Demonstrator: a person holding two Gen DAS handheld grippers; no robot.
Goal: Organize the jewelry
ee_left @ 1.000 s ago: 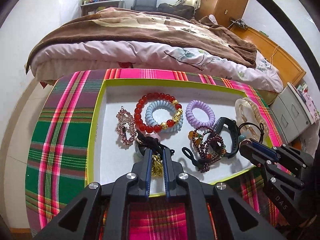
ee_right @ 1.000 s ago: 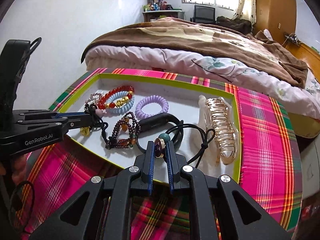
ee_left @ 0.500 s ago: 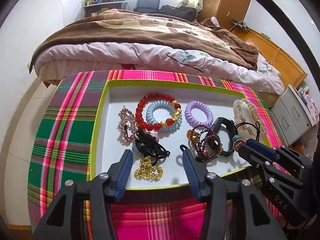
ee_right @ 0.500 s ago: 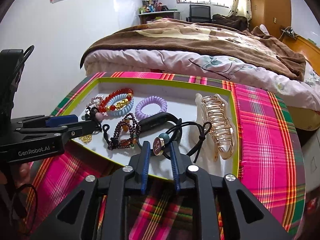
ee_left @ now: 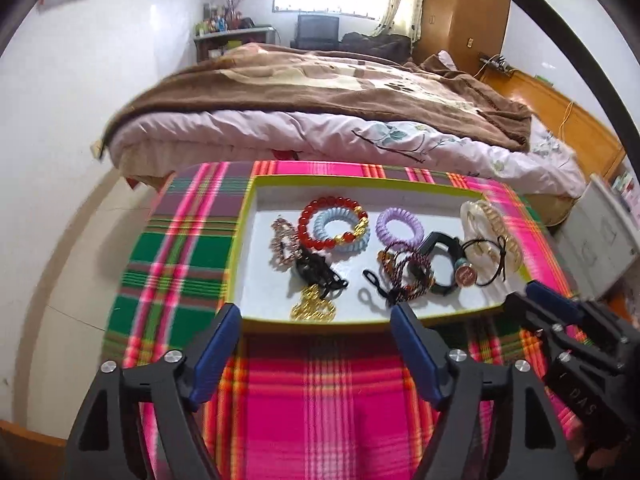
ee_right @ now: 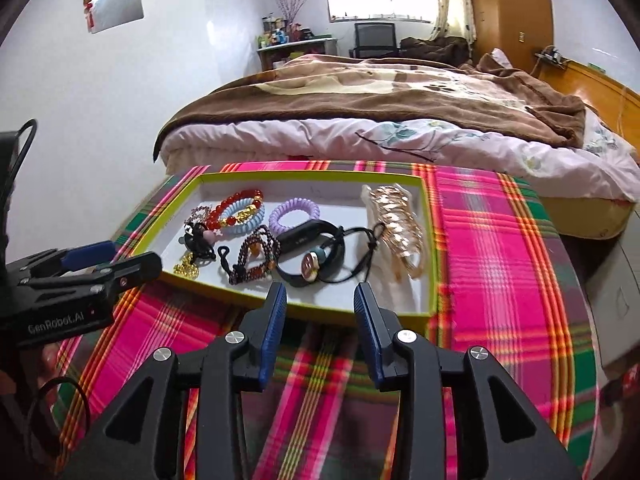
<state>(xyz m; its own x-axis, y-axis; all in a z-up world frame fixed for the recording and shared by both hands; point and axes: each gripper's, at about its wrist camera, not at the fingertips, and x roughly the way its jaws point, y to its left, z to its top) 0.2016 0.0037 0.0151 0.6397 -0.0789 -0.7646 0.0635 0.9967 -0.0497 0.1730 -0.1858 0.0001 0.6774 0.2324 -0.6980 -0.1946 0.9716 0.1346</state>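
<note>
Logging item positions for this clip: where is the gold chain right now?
The gold chain lies inside the tray at its near-left edge in the left wrist view, beside the black hair ties and just ahead of the open left hand-held gripper.

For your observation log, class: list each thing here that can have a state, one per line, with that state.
Left tongs: open, empty, short of the tray.
Right tongs: open, empty, at the tray's near edge.
Tray: lidless, holding jewelry.
Gold chain: heaped, released.
Hair claw: lying on its side.
Black band: looped, lying flat.
</note>
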